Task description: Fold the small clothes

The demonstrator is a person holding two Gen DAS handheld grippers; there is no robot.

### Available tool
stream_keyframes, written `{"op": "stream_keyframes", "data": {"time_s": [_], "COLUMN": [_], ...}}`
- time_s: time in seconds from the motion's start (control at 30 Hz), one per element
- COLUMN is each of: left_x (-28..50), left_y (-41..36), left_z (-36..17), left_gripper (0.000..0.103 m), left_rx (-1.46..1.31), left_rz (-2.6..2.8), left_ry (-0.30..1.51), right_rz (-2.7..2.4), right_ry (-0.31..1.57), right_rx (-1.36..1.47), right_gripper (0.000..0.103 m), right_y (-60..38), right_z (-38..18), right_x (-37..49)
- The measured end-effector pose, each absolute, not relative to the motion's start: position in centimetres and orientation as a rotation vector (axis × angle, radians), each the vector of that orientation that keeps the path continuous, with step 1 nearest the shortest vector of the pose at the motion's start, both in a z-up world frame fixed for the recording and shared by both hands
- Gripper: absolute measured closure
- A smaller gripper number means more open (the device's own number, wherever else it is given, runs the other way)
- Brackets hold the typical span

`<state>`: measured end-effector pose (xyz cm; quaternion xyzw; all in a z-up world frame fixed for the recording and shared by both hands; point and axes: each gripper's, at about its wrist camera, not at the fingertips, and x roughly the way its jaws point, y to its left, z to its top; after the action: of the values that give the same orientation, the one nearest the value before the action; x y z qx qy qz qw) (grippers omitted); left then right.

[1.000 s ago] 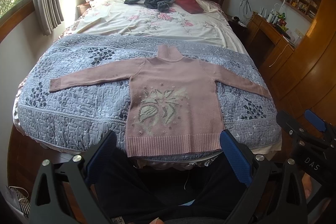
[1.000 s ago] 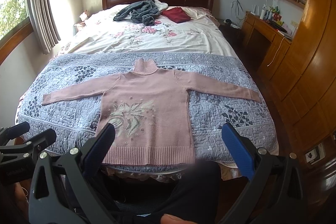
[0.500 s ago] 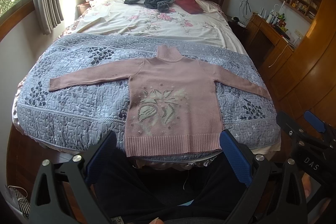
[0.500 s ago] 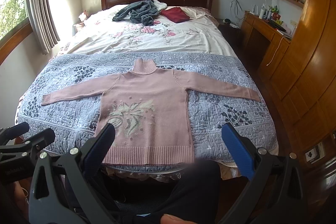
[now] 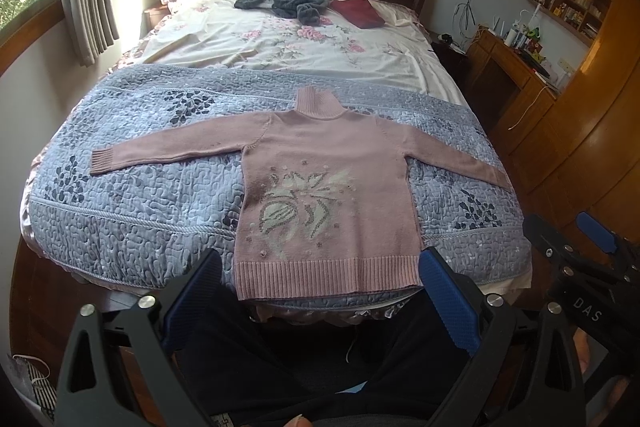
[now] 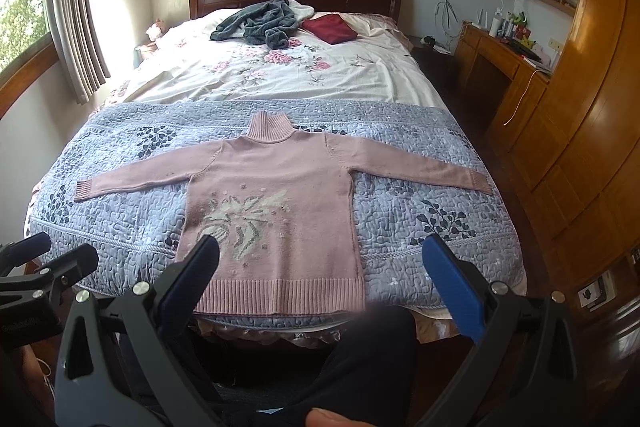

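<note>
**Pink sweater spread flat, both grippers held back from it**

Across the foot of the bed (image 5: 280,39), on a blue-grey quilt (image 5: 132,211), a pink sweater (image 5: 332,163) lies face up, both sleeves stretched out sideways, its turtleneck collar pointing toward the headboard and its ribbed hem at the near edge of the mattress. A pale leaf-and-flower pattern sits on its front.

Left gripper (image 5: 320,291) hovers short of the hem, its blue-padded fingers spread wide and holding nothing; the hem shows between them, clear of both pads. Right gripper (image 6: 320,279) is likewise wide open and empty, with the sweater's lower right part and the bare quilt framed between its fingers.

Dark-trousered legs of the person show below both grippers. Farther up the bed lie a grey garment (image 6: 260,21) and a folded dark red cloth (image 6: 330,29).
</note>
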<state>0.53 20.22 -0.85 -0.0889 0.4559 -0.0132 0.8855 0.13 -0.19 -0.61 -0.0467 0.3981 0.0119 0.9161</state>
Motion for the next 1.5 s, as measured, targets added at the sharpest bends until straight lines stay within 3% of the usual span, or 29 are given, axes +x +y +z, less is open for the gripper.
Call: {"op": "stream_keyframes", "data": {"time_s": [0.43,0.67,0.8,0.97,1.03,1.1,1.37,1.5], "left_x": [0.7,1.6,2.1,5.7,7.0,7.9,10.2,11.7], "left_y": [18.9,19.3,20.7,20.3,20.2,20.0,19.7,19.0], "left_z": [-1.4,-2.6,-3.6,-5.7,-6.6,-7.5,-9.0,-9.5], "left_gripper": [0.004,0.004,0.004,0.004,0.004,0.004,0.004,0.004], "left_rx": [-0.122,-0.216,-0.332,-0.296,-0.307,-0.288,-0.361,-0.392], "left_rz": [0.033,-0.001,-0.167,-0.153,-0.141,-0.102,-0.094,-0.108], "left_ry": [0.914,0.872,0.741,0.820,0.875,0.912,0.901,0.901], "right_rz": [0.020,0.008,0.176,0.111,0.087,0.063,0.024,-0.014], "right_ry": [0.816,0.747,0.686,0.793,0.830,0.882,0.826,0.731], "right_rx": [-0.089,-0.085,0.095,0.298,0.454,0.595,1.243,1.444], "right_gripper": [0.002,0.002,0.002,0.003,0.014,0.043,0.071,0.072], "right_y": [-1.7,-4.0,-8.8,-17.7,-22.3,-26.7,-43.4,-50.0], "right_z": [-0.7,-1.6,-3.9,-9.5,-12.2,-15.3,-27.2,-31.0], "right_x": [0.7,1.4,3.6,9.2,11.2,13.2,19.4,22.9]}}
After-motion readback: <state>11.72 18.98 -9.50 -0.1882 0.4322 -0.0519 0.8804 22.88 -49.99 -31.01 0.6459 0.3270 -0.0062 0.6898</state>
